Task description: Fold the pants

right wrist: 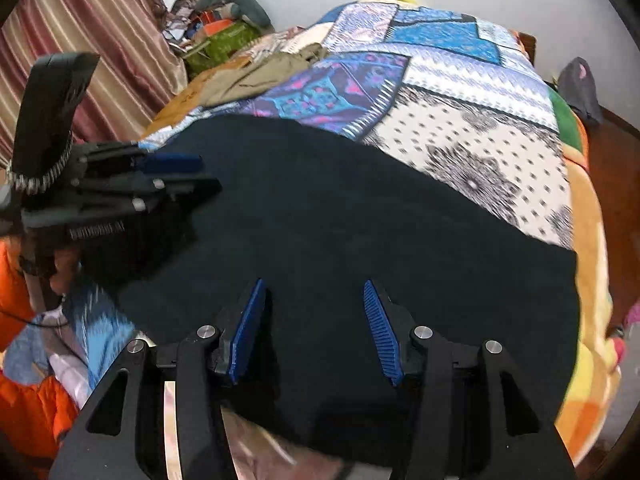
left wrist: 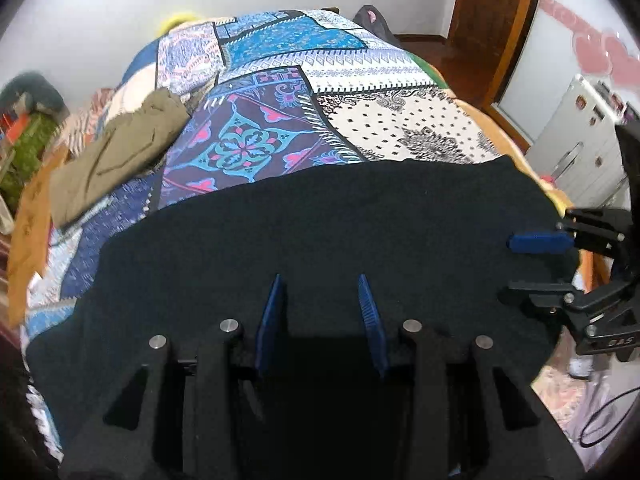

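Dark pants (left wrist: 320,232) lie flat across the near end of the quilt (left wrist: 280,80). Both the left gripper (left wrist: 320,296) and right gripper (right wrist: 314,300) hover over them, jaws apart, holding nothing; olive garment (left wrist: 120,160) at 10 o'clock

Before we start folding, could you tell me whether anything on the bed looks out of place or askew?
The black pants lie flat. The only oddity is an olive garment lying crumpled on the patchwork bedspread near its far left edge. Both claws are open over the pants.
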The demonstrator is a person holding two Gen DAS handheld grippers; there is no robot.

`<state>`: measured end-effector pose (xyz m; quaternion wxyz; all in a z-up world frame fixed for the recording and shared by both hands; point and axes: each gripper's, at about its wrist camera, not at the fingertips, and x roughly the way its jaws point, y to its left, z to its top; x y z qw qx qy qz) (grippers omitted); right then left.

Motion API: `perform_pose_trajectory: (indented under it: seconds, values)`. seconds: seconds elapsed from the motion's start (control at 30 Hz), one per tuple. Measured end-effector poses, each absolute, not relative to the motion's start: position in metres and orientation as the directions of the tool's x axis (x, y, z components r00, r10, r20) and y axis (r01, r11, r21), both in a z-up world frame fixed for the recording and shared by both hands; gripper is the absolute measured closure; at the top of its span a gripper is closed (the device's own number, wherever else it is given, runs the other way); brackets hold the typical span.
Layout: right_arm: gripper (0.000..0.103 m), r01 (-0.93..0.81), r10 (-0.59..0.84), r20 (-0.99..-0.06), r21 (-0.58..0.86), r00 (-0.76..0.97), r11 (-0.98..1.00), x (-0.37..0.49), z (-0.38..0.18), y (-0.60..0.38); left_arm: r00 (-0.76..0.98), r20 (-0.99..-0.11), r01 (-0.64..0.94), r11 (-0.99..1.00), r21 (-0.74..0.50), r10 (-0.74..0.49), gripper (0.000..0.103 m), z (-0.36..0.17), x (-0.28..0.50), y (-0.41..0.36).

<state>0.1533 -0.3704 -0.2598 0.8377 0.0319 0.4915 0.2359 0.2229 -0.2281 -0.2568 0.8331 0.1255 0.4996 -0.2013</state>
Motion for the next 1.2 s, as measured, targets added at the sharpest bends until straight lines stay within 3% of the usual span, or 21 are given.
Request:
perform_pose_trajectory:
  seconds: [0.13,0.5,0.8,0.97,1.03,1.2]
  values:
    - [0.055,-0.32,0.357,-0.818,0.224,0.451,0.92,0.15,-0.243,-0.374,0.458,-0.864,0.425,0.905,0.005,-0.21,0.063,-0.238,0.22,-0.211]
    - [0.055,-0.361,0.362,-0.7,0.158,0.615,0.919,0.141,-0.148,-0.33,0.669,-0.729,0.251,0.967,0.035,-0.147,0.063,-0.137,0.192,-0.096]
    - [0.055,-0.42,0.41,-0.688,0.166,0.599,0.892,0.159,-0.146,-0.26,0.747,-0.665,0.066,0.995,0.08,0.004,0.063,-0.08,0.166,0.049]
    - [0.055,-0.47,0.451,-0.704,0.186,0.549,0.863,0.175,-0.164,-0.212,0.743,-0.666,-0.012,0.996,0.093,0.072,0.058,-0.078,0.162,0.111]
    - [0.055,-0.484,0.456,-0.716,0.186,0.529,0.855,0.181,-0.172,-0.197,0.73,-0.679,-0.027,0.996,0.088,0.08,0.054,-0.088,0.165,0.125]
    - [0.054,-0.502,0.458,-0.742,0.19,0.49,0.844,0.204,-0.186,-0.17,0.681,-0.73,-0.048,0.998,0.041,0.063,0.053,-0.139,0.175,0.145]
